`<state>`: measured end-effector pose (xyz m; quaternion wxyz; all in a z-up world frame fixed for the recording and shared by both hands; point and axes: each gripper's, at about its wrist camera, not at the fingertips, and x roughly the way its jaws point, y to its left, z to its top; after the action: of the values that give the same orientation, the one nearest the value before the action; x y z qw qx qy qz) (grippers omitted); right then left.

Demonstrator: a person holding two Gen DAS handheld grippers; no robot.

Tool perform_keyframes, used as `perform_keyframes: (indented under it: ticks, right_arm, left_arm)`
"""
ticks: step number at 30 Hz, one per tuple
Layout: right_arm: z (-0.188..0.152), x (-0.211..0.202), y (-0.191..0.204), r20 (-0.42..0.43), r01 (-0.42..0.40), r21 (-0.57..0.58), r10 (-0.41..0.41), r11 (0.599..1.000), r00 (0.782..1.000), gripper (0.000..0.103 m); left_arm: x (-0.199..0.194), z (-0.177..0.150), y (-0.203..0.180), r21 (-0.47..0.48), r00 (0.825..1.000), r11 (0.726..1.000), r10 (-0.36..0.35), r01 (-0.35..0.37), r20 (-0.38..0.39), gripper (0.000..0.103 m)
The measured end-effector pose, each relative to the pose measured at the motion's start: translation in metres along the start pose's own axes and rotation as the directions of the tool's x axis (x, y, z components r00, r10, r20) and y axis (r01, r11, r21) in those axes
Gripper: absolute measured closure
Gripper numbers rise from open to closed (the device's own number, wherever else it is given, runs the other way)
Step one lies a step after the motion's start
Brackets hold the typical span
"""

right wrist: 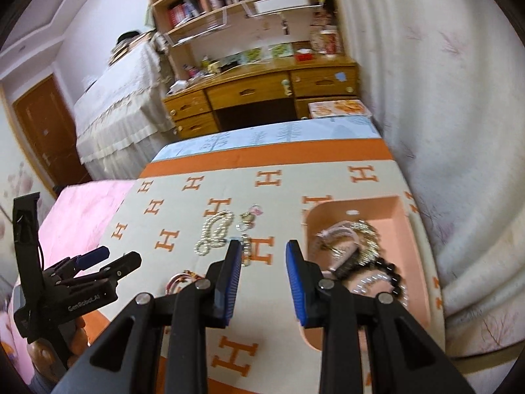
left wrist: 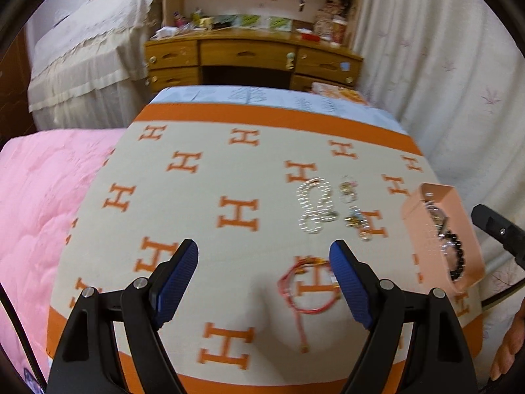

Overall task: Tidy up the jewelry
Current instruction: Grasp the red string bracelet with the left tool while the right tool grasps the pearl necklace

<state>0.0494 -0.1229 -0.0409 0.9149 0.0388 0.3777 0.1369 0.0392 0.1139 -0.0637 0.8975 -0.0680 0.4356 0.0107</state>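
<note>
Underneath both grippers, a cream woven blanket (left wrist: 197,203) with orange H letters and an orange border, spread flat. Left of the left gripper, a pink quilted cover (left wrist: 39,197). Far ahead, a wooden desk with drawers (left wrist: 252,55).

Right of the right gripper (right wrist: 264,279), beside its right finger, a peach-pink plastic tray (right wrist: 410,229), holding a black bead bracelet (right wrist: 395,274), a gold-toned chain piece (right wrist: 367,233) and a pale pink band (right wrist: 338,231), heaped together.

Right gripper black with blue pads, jaws parted, nothing between them, above the blanket.

Left gripper (left wrist: 264,279) likewise spread wide and empty.

Ahead of the left gripper and slightly right, a looped white pearl necklace (left wrist: 315,208) on the blanket; just right of it, small mixed trinkets and rings (left wrist: 354,210), too blurred to identify.

Just inside the left gripper's right finger, a thin red cord bracelet (left wrist: 308,287), lying flat, partly hidden by that finger.
</note>
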Motion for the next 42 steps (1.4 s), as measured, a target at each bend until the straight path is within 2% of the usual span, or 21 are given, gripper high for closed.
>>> perform_keyframes:
  ticks: [7,12,14,18,23,28,33,39,40,42]
  right_arm:
    - [0.007,0.045,0.015,-0.118,-0.050,-0.027,0.047,0.998,0.992,0.075]
    - [0.010,0.080,0.021,-0.206,-0.081,-0.041,0.071,0.996,0.976,0.075]
    - [0.014,0.095,0.028,-0.247,-0.104,-0.057,0.086,0.993,0.965,0.075]
    - [0.022,0.129,0.047,-0.351,-0.160,-0.086,0.120,0.983,0.929,0.075]
    - [0.034,0.162,0.064,-0.431,-0.202,-0.068,0.153,0.977,0.889,0.075]
    - [0.047,0.189,0.067,-0.475,-0.207,-0.034,0.167,0.978,0.864,0.075]
    - [0.043,0.206,0.080,-0.526,-0.188,-0.097,0.110,0.978,0.843,0.075]
    - [0.037,0.206,0.103,-0.515,-0.147,-0.278,-0.018,0.949,0.857,0.075]
    - [0.035,0.206,0.106,-0.511,-0.140,-0.304,-0.037,0.942,0.859,0.077]
    - [0.031,0.203,0.110,-0.498,-0.122,-0.369,-0.086,0.921,0.863,0.088]
  left_arm:
    - [0.023,-0.005,0.017,-0.003,0.998,1.000,0.000,0.000,-0.060,0.022]
    - [0.038,-0.015,0.011,0.048,0.991,0.997,-0.059,0.065,-0.123,0.022]
    - [0.044,-0.020,0.005,0.081,0.986,0.993,-0.075,0.088,-0.146,0.022]
    - [0.054,-0.026,-0.004,0.113,0.977,0.986,-0.098,0.121,-0.188,0.022]
    - [0.060,-0.021,0.000,0.086,0.975,0.989,-0.099,0.119,-0.201,0.022]
    - [0.059,-0.018,0.005,0.068,0.975,0.991,-0.103,0.119,-0.198,0.022]
    - [0.061,-0.021,0.005,0.066,0.971,0.991,-0.103,0.119,-0.215,0.022]
    - [0.060,-0.020,0.007,0.055,0.971,0.991,-0.109,0.123,-0.213,0.022]
    - [0.059,-0.020,0.007,0.054,0.971,0.991,-0.111,0.125,-0.213,0.022]
    - [0.058,-0.020,0.008,0.052,0.971,0.991,-0.111,0.124,-0.211,0.022]
